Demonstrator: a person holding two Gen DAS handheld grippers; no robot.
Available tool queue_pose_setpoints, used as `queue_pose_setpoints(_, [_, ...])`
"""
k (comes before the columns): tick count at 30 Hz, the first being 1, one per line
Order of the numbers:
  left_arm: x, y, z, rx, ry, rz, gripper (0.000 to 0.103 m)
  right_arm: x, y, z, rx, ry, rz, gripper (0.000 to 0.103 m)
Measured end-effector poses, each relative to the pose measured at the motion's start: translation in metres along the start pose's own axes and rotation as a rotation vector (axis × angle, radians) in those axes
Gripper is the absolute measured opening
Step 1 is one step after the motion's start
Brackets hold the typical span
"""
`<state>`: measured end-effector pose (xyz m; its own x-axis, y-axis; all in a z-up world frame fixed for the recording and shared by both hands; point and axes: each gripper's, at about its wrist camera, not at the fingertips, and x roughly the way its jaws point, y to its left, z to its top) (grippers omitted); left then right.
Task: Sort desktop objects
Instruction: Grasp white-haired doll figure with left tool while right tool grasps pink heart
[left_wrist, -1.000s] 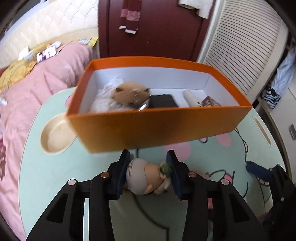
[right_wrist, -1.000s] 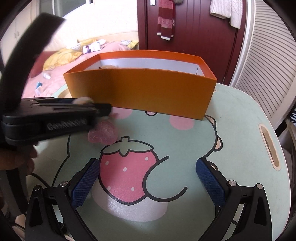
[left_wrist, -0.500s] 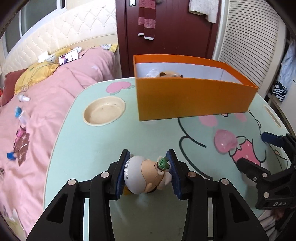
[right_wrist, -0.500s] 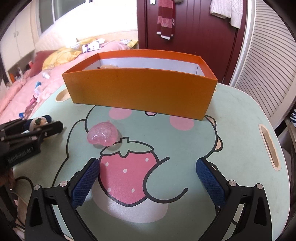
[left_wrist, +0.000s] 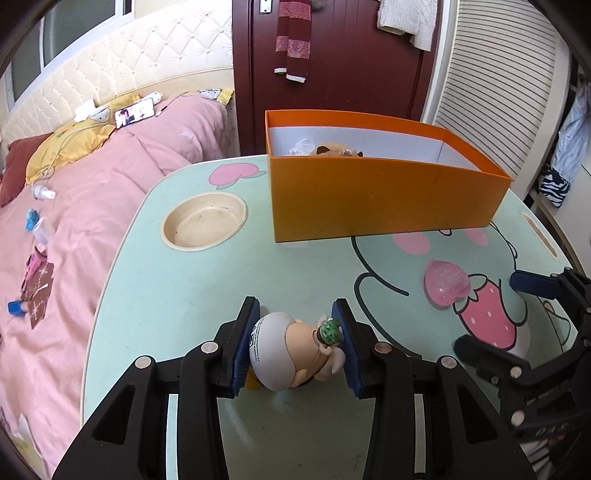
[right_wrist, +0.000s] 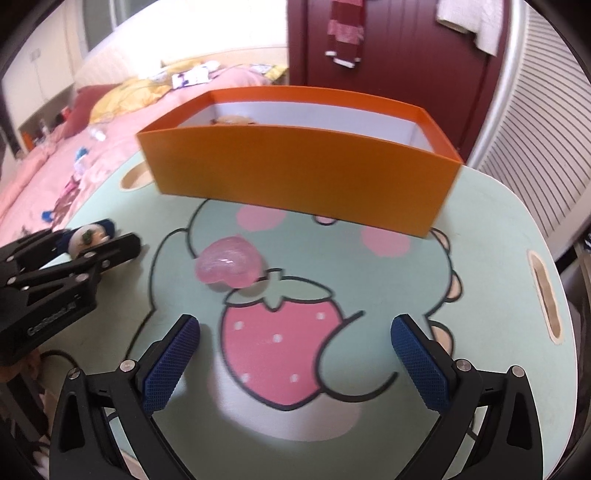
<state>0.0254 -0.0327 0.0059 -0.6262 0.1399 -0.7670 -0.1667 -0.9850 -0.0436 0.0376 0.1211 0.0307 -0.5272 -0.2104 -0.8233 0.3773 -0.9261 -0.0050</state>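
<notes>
Left gripper (left_wrist: 297, 345) is clamped on the little figurine (left_wrist: 291, 354), both pads squeezing its head sideways, low over the table (left_wrist: 177, 295) and well short of the orange box (left_wrist: 384, 199). Right gripper (right_wrist: 295, 363) is wide open w/ nothing in it, parked above the strawberry print, and the pink jelly heart (right_wrist: 231, 266) sits on the table just ahead of it.

Imo the step here is getting the figurine into the box, which already has a plush toy (left_wrist: 334, 150) and some other bits inside. Tips: lift high enough to clear the front wall b4 going forward, since the box looks light and a bump would prob shove it. Grip is on a round head, so keep it level and don't swing fast or it could twist out. Drop it in the free right half, not on the plush. Let go only once it's below the rim. Right side can line up on the heart in the meantime, approaching from above bc it looks squishy.
</notes>
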Motion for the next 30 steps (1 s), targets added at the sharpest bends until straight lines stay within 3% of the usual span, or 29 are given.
queue_pose_setpoints(18, [0.000, 0.004, 0.000, -0.025, -0.005, -0.021, 0.041, 0.024, 0.014, 0.030, -0.013, 0.020, 0.010, 0.103])
queue_pose_setpoints(20, [0.000, 0.003, 0.000, -0.023, -0.006, -0.016, 0.041, 0.022, 0.016, 0.030, -0.027, 0.003, 0.020, 0.094])
queue_pose_setpoints(21, [0.001, 0.002, -0.001, -0.019, -0.005, -0.011, 0.041, 0.020, 0.019, 0.030, -0.043, -0.014, 0.032, 0.077])
queue_pose_setpoints(22, [0.000, 0.002, -0.001, -0.017, -0.005, -0.009, 0.041, 0.018, 0.022, 0.030, -0.065, -0.032, 0.047, 0.049])
queue_pose_setpoints(23, [0.001, 0.001, -0.001, -0.015, -0.005, -0.006, 0.041, 0.016, 0.026, 0.030, -0.088, -0.044, 0.063, 0.037])
queue_pose_setpoints(30, [-0.001, 0.004, 0.001, -0.039, -0.002, -0.013, 0.041, 0.010, 0.022, 0.026, -0.060, -0.047, 0.127, 0.038])
